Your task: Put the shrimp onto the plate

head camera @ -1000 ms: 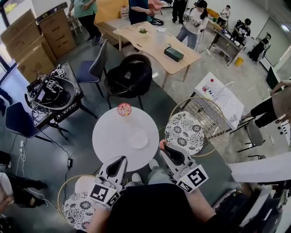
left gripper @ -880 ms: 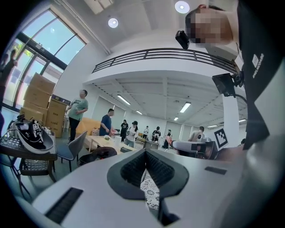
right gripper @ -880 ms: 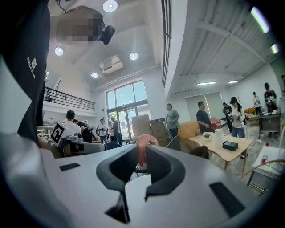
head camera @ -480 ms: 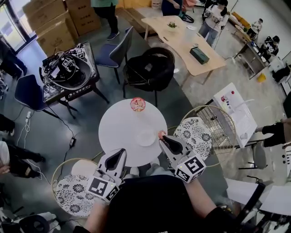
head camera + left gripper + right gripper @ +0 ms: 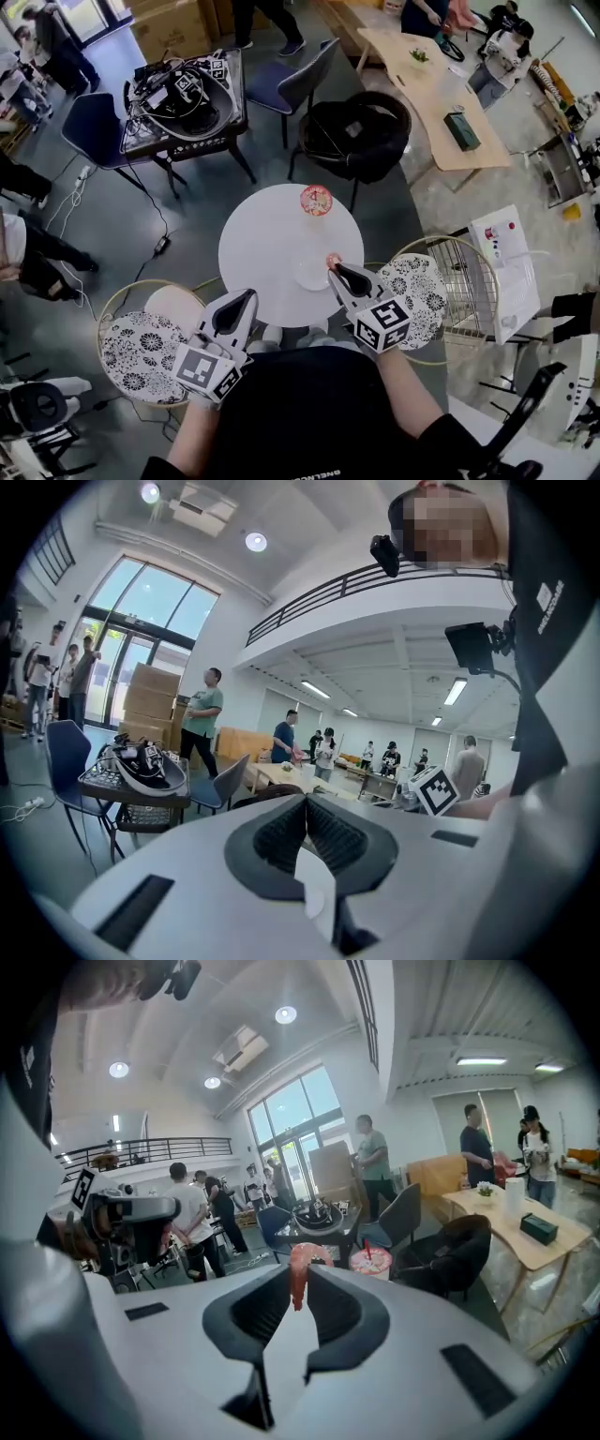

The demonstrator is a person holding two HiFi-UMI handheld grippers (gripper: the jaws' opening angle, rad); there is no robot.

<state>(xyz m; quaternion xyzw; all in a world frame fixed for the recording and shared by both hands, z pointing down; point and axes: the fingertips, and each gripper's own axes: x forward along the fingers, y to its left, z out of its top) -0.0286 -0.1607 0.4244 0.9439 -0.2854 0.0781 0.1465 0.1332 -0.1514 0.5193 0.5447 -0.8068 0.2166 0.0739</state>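
Our right hand-held gripper (image 5: pixel 300 1277) is pinching the shrimp (image 5: pixel 298 1274). In the right gripper view its two ribbed pads press on the pink, curled body from both sides, and the shrimp's upper end sticks up past the tips. In the head view the shrimp shows as a small pink spot at the front of this hand-held gripper, at the near right part of the round white desk (image 5: pixel 262 239). It sits at the right rim of the plate (image 5: pixel 306 275). We cannot tell whether it hangs above the plate or touches it.

Our left hand-held gripper (image 5: pixel 306 806) has its pads pressed together with nothing between them. In the head view it hangs off the desk's near left edge, well apart from the plate.

The plate is pale and lies on the desk's near right side. At the far edge of the desk stands a cup with a red and pink top (image 5: pixel 316 200), well apart from the plate. A round seat with a black flower pattern (image 5: pixel 131 345) stands to the left of the desk and another (image 5: pixel 424 292) to its right. Beyond the desk we see a black chair (image 5: pixel 361 136) and a dark desk loaded with cables and gear (image 5: pixel 183 89).
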